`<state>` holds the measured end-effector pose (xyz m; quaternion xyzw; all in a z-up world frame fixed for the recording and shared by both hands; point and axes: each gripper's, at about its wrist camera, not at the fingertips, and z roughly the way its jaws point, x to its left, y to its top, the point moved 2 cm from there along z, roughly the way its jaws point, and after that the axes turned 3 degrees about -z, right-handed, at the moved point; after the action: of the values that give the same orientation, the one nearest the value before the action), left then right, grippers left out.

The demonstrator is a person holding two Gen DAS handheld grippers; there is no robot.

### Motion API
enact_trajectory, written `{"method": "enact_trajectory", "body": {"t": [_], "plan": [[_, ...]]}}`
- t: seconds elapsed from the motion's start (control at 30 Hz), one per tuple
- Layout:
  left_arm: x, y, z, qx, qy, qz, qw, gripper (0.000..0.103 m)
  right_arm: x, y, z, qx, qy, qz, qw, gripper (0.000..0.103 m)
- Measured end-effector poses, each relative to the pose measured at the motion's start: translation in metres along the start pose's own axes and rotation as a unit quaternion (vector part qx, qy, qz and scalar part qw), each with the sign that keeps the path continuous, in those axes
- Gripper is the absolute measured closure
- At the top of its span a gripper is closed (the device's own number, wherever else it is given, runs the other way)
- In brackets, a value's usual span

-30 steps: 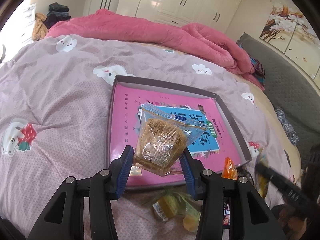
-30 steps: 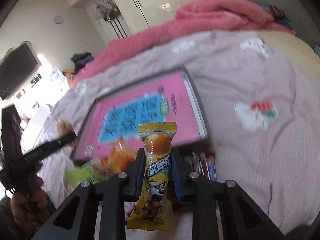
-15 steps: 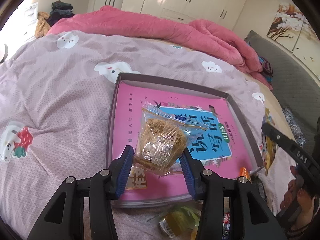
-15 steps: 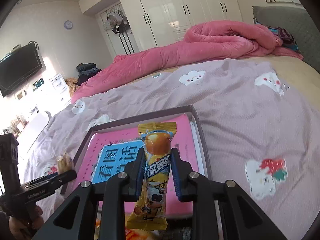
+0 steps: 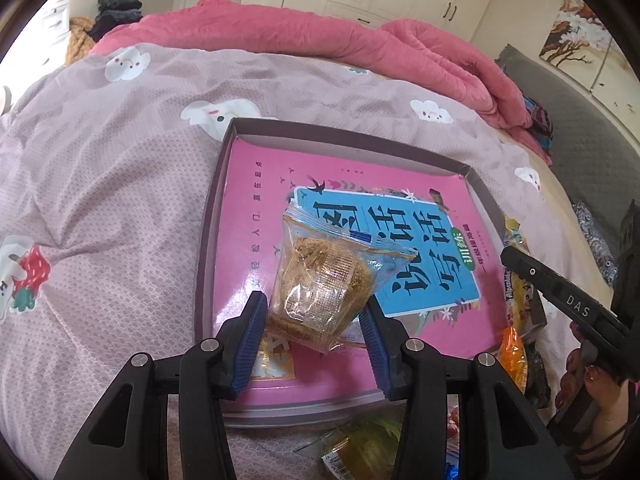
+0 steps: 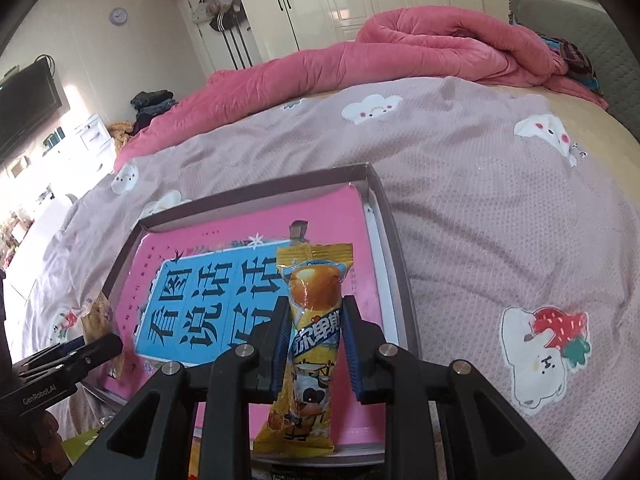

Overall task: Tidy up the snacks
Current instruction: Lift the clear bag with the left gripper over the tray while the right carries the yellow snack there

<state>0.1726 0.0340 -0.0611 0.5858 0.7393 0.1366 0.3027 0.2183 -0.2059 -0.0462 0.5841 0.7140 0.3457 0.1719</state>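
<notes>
Two tongs reach forward and tilt downward over a bed spread with a mauve textured quilt [image 5: 120, 184] printed with cartoon clouds and strawberries. The left tongs [image 5: 314, 332] are closed on a clear crinkled plastic bag of brown shredded snack [image 5: 320, 280], blue pads pressing its lower sides, the bag hanging above the near half of a shallow rectangular cardboard box with dark-brown walls [image 5: 210, 240]. The right tongs [image 6: 316, 344] clamp the middle of a long yellow foil snack packet [image 6: 312, 340] held upright over the box's near right part; in the left view their black arm and the hand [image 5: 600, 392] holding them come in from the right edge.

Wide bare quilt lies to the left of the box and beyond its far wall, up to a rumpled pink fleece blanket [image 6: 420, 48] bunched along the far side of the bed. The box floor is a glossy pink printed sheet with a blue panel of large black characters [image 5: 400, 248], flat and mostly uncovered. Its right wall [image 6: 394, 240] is thin and straight, with open quilt beyond it.

Several loose wrapped snacks [image 5: 516, 344], orange, yellow and green, crowd the quilt just outside the near right corner of the box.
</notes>
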Motion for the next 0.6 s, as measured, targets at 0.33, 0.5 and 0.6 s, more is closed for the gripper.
{"method": "enact_trajectory", "body": {"t": [0.33,0.5,0.6], "plan": [[-0.001,0.0,0.006,0.005,0.005,0.009,0.9999,0.053,-0.002,-0.008,0.007,0.023,-0.014,-0.001,1.0,0.077],[-0.002,-0.001,0.008,0.005,0.008,0.013,0.9999,0.053,-0.001,-0.014,0.011,0.038,-0.01,0.0,0.999,0.077],[-0.002,-0.001,0.008,0.005,0.007,0.013,0.9999,0.053,0.0,-0.016,0.008,0.038,-0.009,-0.001,0.999,0.077]]}}
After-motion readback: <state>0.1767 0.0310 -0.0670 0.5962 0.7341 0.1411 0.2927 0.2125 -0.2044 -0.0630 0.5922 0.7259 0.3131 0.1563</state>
